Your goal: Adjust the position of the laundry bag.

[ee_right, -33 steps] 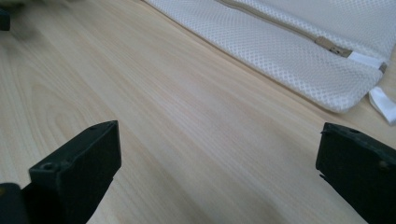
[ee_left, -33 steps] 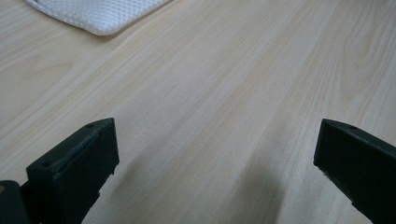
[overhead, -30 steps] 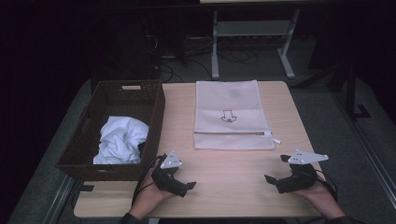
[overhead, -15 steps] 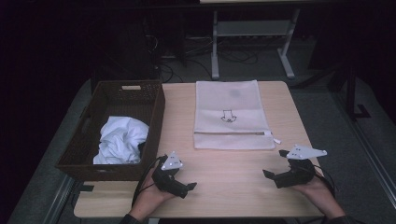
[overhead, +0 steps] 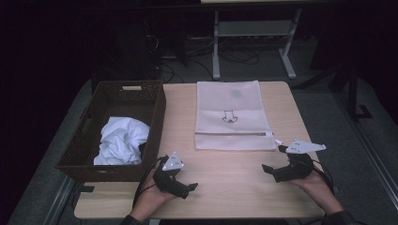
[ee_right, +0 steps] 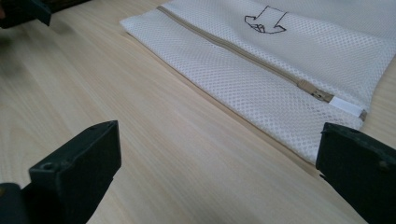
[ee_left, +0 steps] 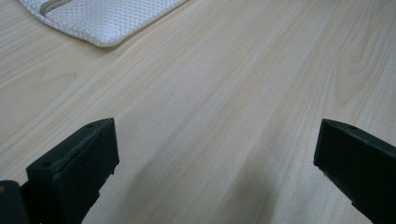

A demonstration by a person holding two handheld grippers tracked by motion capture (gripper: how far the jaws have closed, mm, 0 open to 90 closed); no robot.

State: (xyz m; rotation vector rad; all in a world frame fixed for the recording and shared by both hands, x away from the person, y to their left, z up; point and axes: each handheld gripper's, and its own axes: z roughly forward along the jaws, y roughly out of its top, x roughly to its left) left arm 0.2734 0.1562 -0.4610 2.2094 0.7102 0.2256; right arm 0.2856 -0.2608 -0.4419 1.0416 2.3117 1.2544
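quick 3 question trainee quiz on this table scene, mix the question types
1. True or false: the white mesh zip bag lies inside the dark woven basket.
2. What lies in the basket? A) crumpled white cloth B) shoes C) books
3. The right gripper has its jaws ____, above the light wooden table.

Key: 1 false, it lies flat on the table beside the basket; 2 A; 3 open, holding nothing.

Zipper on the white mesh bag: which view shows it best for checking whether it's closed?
The right gripper view: the zipper runs across the mesh bag close up, its pull at the end near the white tab. The high view shows it as a thin line. The left gripper view catches a bag corner with a short stretch of zipper.
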